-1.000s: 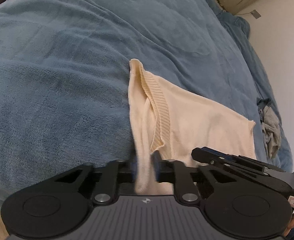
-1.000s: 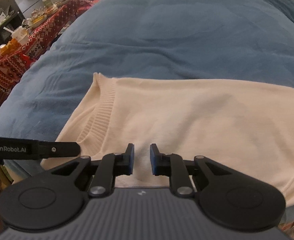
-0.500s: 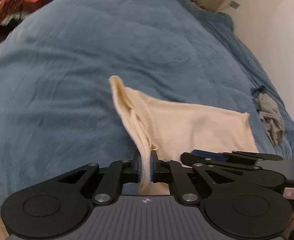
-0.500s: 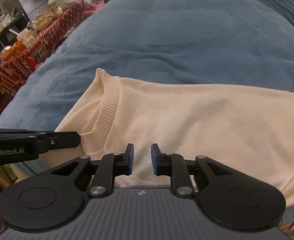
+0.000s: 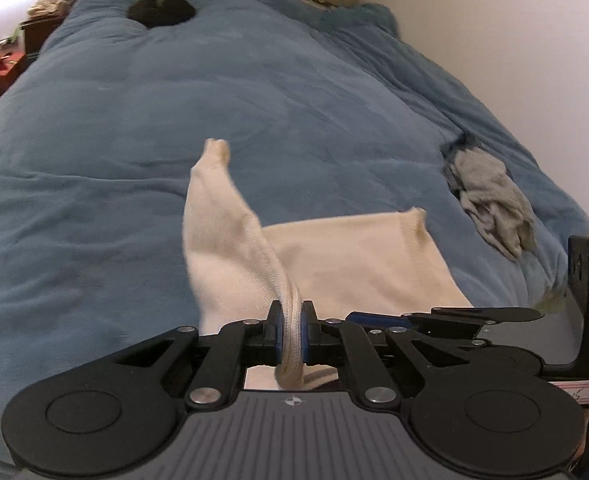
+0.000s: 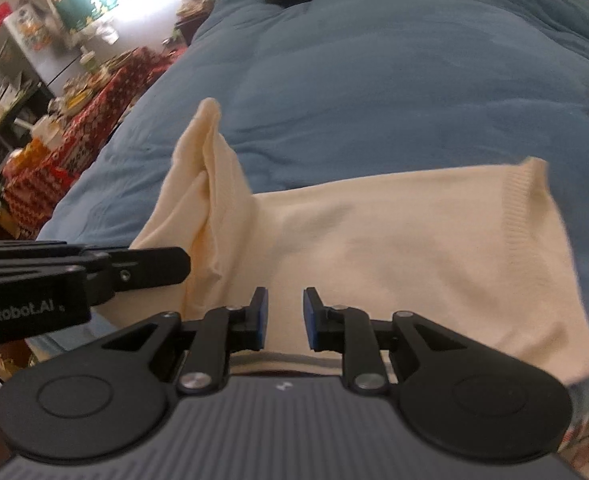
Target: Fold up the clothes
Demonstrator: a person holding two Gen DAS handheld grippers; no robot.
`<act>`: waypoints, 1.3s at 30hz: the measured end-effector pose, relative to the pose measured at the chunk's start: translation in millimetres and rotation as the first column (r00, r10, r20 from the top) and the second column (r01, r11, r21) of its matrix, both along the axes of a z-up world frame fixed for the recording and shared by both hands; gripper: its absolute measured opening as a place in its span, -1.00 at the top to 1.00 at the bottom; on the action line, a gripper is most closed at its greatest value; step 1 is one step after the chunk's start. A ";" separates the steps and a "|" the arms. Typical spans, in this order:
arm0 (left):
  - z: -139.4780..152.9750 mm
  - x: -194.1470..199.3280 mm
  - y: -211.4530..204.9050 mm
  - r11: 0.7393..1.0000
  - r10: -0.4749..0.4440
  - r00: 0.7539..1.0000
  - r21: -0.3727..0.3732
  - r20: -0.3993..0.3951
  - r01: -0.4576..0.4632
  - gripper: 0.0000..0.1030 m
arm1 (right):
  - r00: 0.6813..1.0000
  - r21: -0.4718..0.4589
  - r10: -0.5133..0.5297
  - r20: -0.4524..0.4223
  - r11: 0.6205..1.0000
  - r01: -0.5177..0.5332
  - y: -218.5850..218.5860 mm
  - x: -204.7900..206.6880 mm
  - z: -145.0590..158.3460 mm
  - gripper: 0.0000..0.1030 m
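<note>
Since a second ago the left gripper (image 5: pixel 291 334), clamped on the ribbed edge of the cream knit sweater (image 6: pixel 394 248), has lifted that side off the blue bed cover (image 5: pixel 134 184). The right gripper (image 6: pixel 285 318) hovers over the near hem, jaws apart and empty. The sideways fold is under way; next the raised flap must travel across and be laid flat, clear of the grey garment (image 5: pixel 490 204) far right, by the wall.
</note>
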State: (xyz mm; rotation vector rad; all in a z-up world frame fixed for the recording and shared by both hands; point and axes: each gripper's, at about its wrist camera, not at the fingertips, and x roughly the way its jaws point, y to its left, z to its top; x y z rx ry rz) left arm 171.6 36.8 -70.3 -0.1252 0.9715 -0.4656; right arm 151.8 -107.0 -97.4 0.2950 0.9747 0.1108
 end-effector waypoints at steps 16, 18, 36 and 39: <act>-58.4 18.2 -55.6 0.997 -0.057 0.983 -0.054 -0.173 0.048 0.49 | 0.992 0.065 -0.118 -0.050 0.990 0.121 -76.3 -11.0 -39.0 0.58; -51.4 12.8 -48.7 0.996 -0.068 0.985 -0.067 -0.156 0.058 0.20 | 0.992 0.055 -0.118 -0.048 0.991 0.120 -72.7 -8.7 -38.1 0.58; -55.1 -1.6 27.2 0.997 0.068 0.988 -0.023 -0.140 -0.072 0.08 | 0.989 0.129 -0.067 -0.132 0.988 0.084 -51.4 0.6 -46.3 0.23; -55.7 -3.3 30.2 0.997 0.065 0.988 -0.031 -0.140 -0.070 0.08 | 0.988 0.107 -0.053 -0.146 0.992 0.069 -41.8 -1.4 -49.7 0.79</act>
